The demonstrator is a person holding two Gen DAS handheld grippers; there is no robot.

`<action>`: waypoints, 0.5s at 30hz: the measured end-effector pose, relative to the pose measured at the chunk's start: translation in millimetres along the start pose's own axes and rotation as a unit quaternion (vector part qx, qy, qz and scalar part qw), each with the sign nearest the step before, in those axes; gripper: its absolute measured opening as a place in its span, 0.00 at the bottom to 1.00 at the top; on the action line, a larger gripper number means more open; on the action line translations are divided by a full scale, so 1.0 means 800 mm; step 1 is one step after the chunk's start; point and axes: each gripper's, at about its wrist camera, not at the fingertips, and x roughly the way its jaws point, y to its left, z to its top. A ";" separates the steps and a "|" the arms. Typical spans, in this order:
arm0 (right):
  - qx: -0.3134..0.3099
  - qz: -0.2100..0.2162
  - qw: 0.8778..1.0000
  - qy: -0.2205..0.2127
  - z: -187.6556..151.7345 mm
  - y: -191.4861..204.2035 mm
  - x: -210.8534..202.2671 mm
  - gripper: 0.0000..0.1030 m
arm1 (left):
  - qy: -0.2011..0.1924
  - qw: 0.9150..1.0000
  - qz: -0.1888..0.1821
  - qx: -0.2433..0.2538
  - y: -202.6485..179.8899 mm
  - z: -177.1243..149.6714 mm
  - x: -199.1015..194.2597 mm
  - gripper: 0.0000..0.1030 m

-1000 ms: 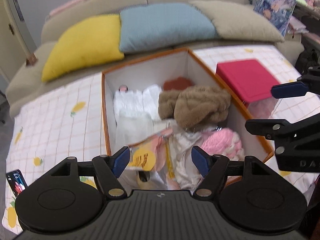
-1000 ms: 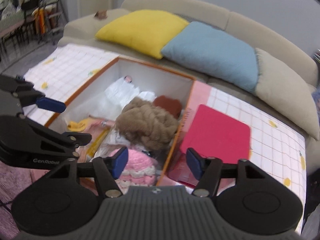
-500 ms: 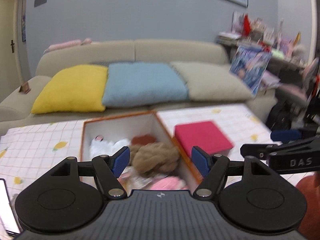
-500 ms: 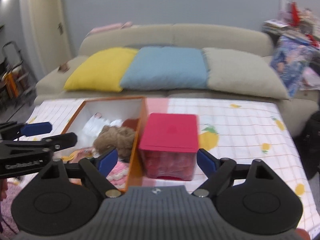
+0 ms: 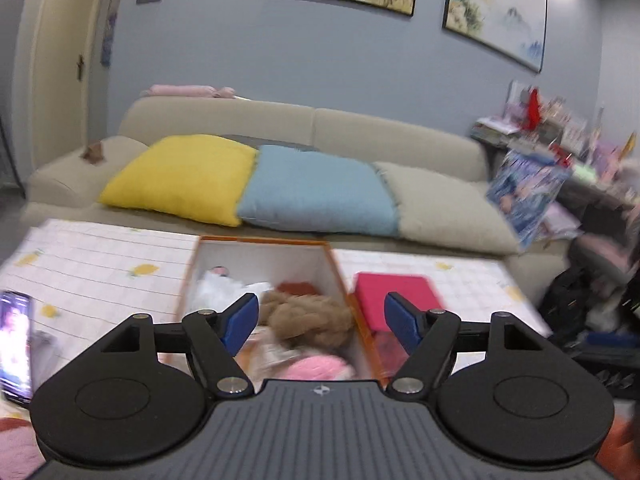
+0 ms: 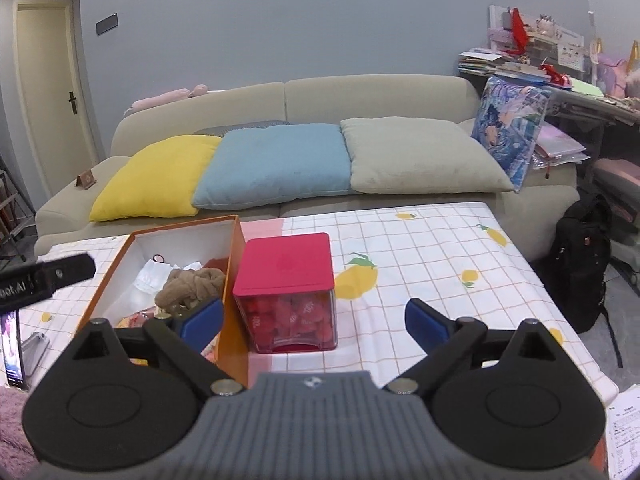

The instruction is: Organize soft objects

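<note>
Grippers, left and right, angle downward, fingers opening, empty.

A right gripper hangs above the near edge of a table spread with a lemon-print checked cloth, its blue-padded jaws opening with nothing between them. At the table's left side stands an orange-sided storage box, open at the top, holding a brown plush item and white fabric. Just beside the box, on its right, sits a clear container with a red lid, red contents showing through its wall. A phone stands propped at the near left corner. Part of the left gripper juts in from the left. Behind the table, a beige sofa carries yellow, blue and beige cushions.
</note>
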 end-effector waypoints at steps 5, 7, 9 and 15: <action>-0.006 -0.013 1.000 -0.004 -0.016 0.003 -0.003 0.97 | -0.001 0.997 0.037 0.067 -0.014 -0.022 -0.003 0.87; -0.019 -0.021 1.000 0.001 -0.021 0.006 0.002 0.97 | 0.012 0.997 0.028 0.071 -0.015 -0.028 0.000 0.88; -0.025 -0.023 0.999 0.006 -0.025 0.009 0.006 0.97 | 0.025 0.997 0.022 0.070 -0.016 -0.034 0.005 0.88; -0.039 -0.027 0.998 0.030 -0.035 0.017 0.022 0.97 | 0.070 0.995 0.032 0.067 -0.018 -0.051 0.031 0.88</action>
